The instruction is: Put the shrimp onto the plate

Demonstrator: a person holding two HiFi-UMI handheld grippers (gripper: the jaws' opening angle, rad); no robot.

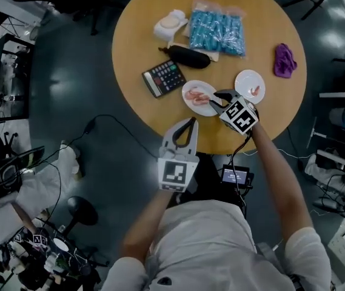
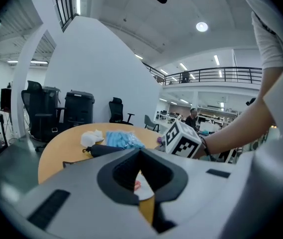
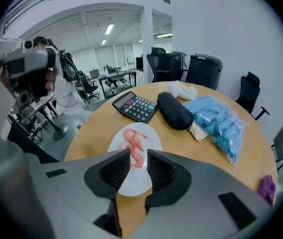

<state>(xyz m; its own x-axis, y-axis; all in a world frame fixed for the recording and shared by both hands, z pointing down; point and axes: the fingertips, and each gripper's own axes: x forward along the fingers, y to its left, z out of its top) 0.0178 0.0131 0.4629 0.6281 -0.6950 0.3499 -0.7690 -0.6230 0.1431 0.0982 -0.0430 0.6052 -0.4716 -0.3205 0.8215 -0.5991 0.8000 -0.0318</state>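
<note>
Where dark floor [image 1: 69, 71] spreads, round wooden table [image 1: 263, 17], white plate [image 1: 197, 108], office chairs [image 2: 116, 111]

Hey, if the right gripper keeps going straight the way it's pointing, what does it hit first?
Most likely the shrimp on the white plate, which show just past the right gripper's open jaws; how far is unclear.

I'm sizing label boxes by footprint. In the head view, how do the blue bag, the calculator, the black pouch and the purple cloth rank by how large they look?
1. blue bag
2. calculator and black pouch: about alike, so not ranked against each other
3. purple cloth
</note>
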